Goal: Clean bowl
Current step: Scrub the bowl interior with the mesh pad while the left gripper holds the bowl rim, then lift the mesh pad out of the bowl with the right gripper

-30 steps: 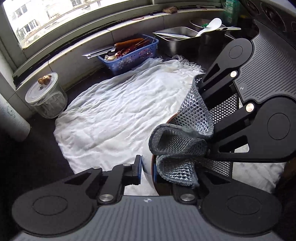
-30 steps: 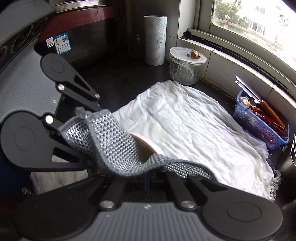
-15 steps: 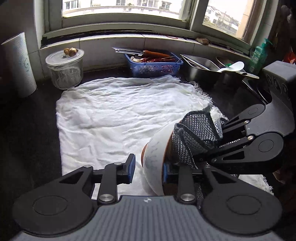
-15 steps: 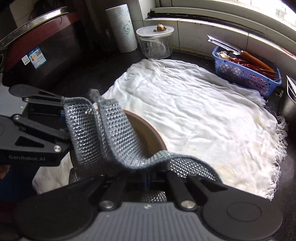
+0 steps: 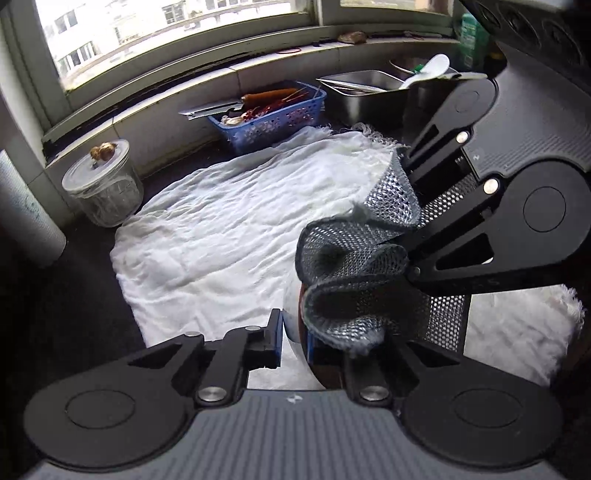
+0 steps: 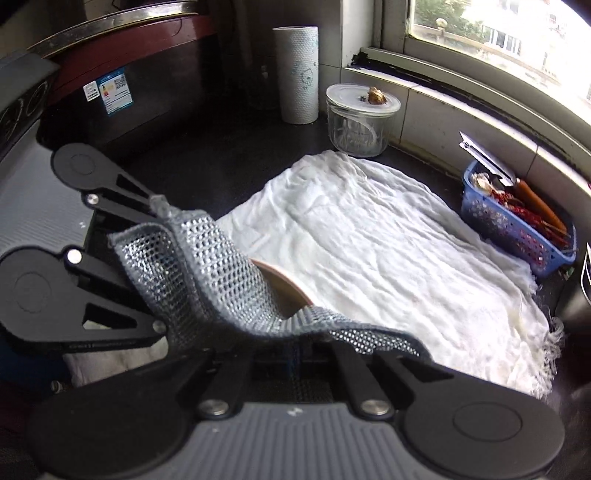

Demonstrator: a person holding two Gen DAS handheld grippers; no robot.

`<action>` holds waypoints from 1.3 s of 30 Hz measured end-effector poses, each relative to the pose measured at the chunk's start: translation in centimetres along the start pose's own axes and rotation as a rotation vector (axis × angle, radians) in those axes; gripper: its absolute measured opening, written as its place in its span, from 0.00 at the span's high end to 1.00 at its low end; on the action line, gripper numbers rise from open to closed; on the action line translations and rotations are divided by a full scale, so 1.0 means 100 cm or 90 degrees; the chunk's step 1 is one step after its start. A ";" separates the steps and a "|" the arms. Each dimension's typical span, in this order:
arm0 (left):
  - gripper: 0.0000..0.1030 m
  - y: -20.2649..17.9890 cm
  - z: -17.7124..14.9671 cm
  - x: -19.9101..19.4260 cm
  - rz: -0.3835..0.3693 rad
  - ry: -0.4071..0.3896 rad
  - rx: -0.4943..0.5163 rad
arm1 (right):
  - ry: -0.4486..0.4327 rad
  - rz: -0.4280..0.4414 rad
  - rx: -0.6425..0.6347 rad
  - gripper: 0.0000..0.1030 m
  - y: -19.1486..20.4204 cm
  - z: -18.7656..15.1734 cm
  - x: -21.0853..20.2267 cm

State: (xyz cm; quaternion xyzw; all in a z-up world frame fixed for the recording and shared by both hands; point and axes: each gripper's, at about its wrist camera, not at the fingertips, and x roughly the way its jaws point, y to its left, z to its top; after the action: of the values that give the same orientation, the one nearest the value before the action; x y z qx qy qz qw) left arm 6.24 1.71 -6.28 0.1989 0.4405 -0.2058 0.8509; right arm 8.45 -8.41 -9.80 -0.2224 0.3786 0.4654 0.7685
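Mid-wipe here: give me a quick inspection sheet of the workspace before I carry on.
Surface: dark counter, white cloth spread over it.
Job's things: bowl tipped on edge over the white cloth; mesh scourer draped across its rim.
Clutter: glass jar, paper roll, blue basket and steel tray along the back.
Tongs: left tongs closing, bowl rim between them; right tongs shut on the mesh scourer.
Cables: nothing seen.
Surroundings: window above a tiled ledge.

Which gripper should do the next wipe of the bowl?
Right. The right gripper is shut on the mesh cloth, which drapes over the bowl. The left gripper is closing on the bowl's rim, so it is busy steadying.
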 end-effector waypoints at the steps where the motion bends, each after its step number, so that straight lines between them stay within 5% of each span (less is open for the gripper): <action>1: 0.90 0.001 0.003 0.000 -0.007 0.002 0.011 | 0.001 -0.002 -0.026 1.00 0.004 0.004 0.001; 4: 0.90 0.004 0.013 0.005 -0.022 0.016 0.031 | 0.003 -0.003 -0.057 0.99 0.010 0.009 0.004; 8: 0.87 0.010 0.010 0.005 -0.026 0.011 -0.059 | 0.016 -0.006 0.013 0.99 -0.006 -0.004 0.009; 15: 0.62 0.011 -0.031 -0.001 -0.029 -0.041 -0.226 | 0.025 0.011 0.100 0.99 -0.019 -0.031 0.007; 18: 0.64 0.011 -0.039 -0.001 -0.017 -0.056 -0.278 | 0.031 0.014 0.116 0.99 -0.015 -0.036 0.008; 20: 0.78 0.011 -0.043 -0.002 -0.008 -0.065 -0.309 | 0.033 0.027 0.128 0.99 -0.011 -0.039 0.009; 21: 0.89 0.010 -0.042 -0.001 -0.003 -0.064 -0.304 | 0.033 0.032 0.132 0.99 -0.010 -0.040 0.009; 22: 0.90 0.009 -0.041 -0.001 0.003 -0.063 -0.298 | 0.033 0.034 0.131 1.00 -0.009 -0.040 0.009; 33: 0.90 0.013 0.005 0.001 -0.018 0.048 -0.049 | 0.004 -0.001 0.001 1.00 0.007 -0.002 -0.003; 39: 0.89 0.029 0.011 0.008 -0.052 0.042 -0.127 | 0.007 -0.020 -0.036 0.88 0.010 0.003 0.006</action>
State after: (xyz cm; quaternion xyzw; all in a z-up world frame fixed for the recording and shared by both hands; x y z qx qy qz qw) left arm 8.95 3.44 -5.94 0.1016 0.4942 -0.1888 0.8425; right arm 7.86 -7.45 -10.07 -0.2527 0.3663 0.4624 0.7669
